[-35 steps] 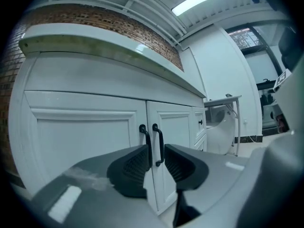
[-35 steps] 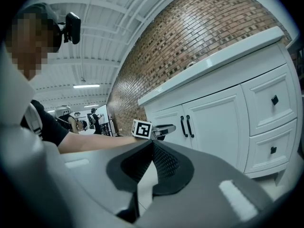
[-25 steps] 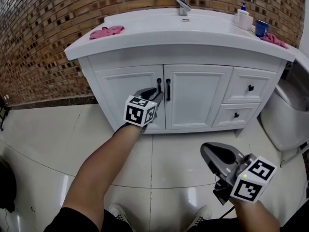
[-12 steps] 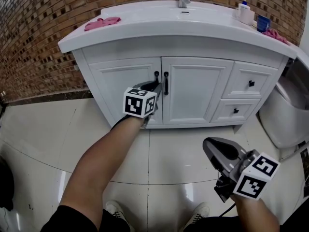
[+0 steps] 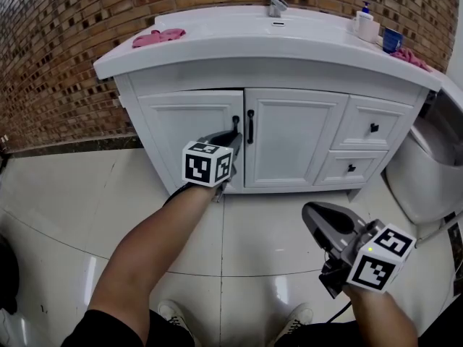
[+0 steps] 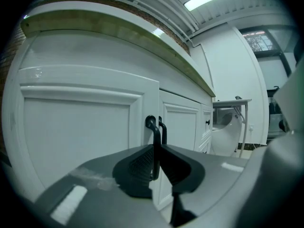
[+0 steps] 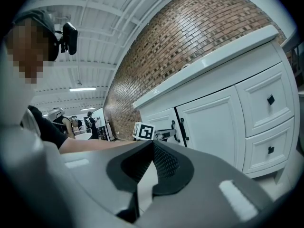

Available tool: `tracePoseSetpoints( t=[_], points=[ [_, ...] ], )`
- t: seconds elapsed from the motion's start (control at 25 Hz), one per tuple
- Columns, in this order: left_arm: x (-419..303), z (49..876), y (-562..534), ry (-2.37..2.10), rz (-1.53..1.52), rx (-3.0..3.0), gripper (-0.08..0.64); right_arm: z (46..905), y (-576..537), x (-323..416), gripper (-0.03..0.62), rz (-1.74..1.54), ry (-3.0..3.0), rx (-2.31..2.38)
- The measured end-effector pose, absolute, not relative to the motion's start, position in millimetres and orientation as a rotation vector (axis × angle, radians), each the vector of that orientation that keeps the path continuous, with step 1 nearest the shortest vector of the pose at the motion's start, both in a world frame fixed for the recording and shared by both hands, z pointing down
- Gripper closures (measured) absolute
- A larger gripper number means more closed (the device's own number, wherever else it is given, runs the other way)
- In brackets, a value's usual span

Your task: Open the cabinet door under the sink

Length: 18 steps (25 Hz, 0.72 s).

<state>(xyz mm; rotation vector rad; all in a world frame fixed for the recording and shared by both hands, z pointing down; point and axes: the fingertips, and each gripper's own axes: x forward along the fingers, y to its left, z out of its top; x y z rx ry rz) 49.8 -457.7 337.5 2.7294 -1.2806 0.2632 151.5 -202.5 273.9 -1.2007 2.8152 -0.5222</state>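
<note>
The white vanity has two doors under the sink. On the black handle [image 5: 235, 124] of the left door [image 5: 184, 139] sits my left gripper [image 5: 233, 139], its jaws closing. In the left gripper view the handle's bar [image 6: 153, 133] stands upright between the pads of the left gripper [image 6: 156, 152], which pinch it. That door's right edge stands slightly proud of the right door [image 5: 293, 136]. My right gripper [image 5: 313, 220] hangs low over the floor at the right, away from the vanity. In its own view the right gripper [image 7: 153, 144] has its pads together with nothing between them.
Two drawers [image 5: 372, 129] sit to the right of the doors, and a white toilet [image 5: 423, 172] stands beyond them. On the countertop are a faucet [image 5: 275, 4], a pink cloth [image 5: 158, 36], a soap bottle [image 5: 365, 24] and a blue cup [image 5: 391, 40]. Brick wall behind, glossy tiled floor below.
The left gripper's jaws have gone from wide to pinched on the left door's handle. The hand has drawn back a little, and the door's right edge has come slightly away from the cabinet.
</note>
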Motion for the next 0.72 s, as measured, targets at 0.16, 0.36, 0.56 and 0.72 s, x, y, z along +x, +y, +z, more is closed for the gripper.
tracePoseSetpoints(
  t=[0.16,0.36,0.56,0.72],
  points=[
    [42.0,336.7,-432.0,-1.245,0.235,2.764,0.515,264.8,-197.0,140.8,0.585,-0.478,2.837,-1.175],
    [30.1,338.6,-399.4,-1.201,0.257,2.777,0.515,265.6,-189.7,128.2,0.586,-0.46,2.864,-1.166],
    [18.3,339.3,-378.3,-1.193,0.282,2.771,0.514,265.1,-188.3,123.2,0.586,-0.419,2.88,-1.186],
    [7.0,339.1,-360.2,-1.18,0.296,2.768,0.514,272.2,-189.4,122.2,0.586,-0.443,2.885,-1.2]
  ],
)
